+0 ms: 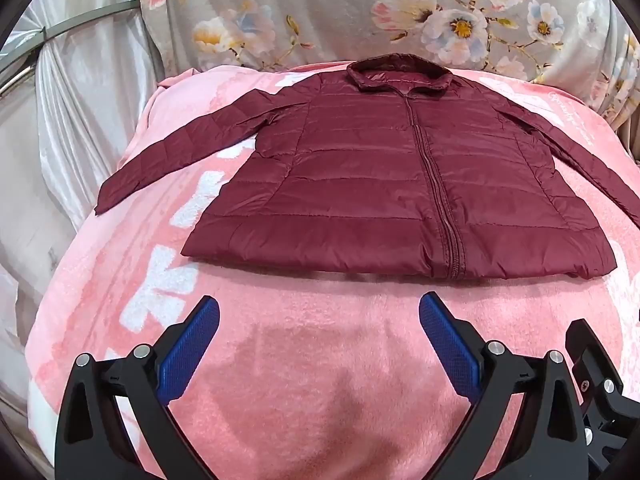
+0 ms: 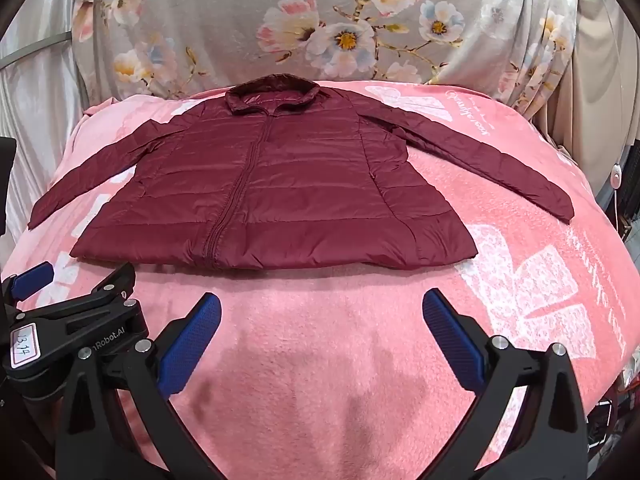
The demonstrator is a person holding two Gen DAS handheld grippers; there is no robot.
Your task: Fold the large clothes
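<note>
A maroon quilted puffer jacket (image 1: 380, 176) lies flat and zipped on a pink blanket (image 1: 304, 360), collar far, hem near, both sleeves spread out sideways. It also shows in the right wrist view (image 2: 280, 188). My left gripper (image 1: 320, 312) is open and empty, hovering over the blanket just short of the hem. My right gripper (image 2: 322, 312) is open and empty, also just short of the hem. The left gripper's body (image 2: 76, 320) shows at the lower left of the right wrist view.
The pink blanket (image 2: 400, 360) with white lettering covers the surface and drops off at both sides. A grey floral cloth (image 1: 360, 12) hangs behind the collar. Pale satin drapes (image 1: 80, 100) hang at the left.
</note>
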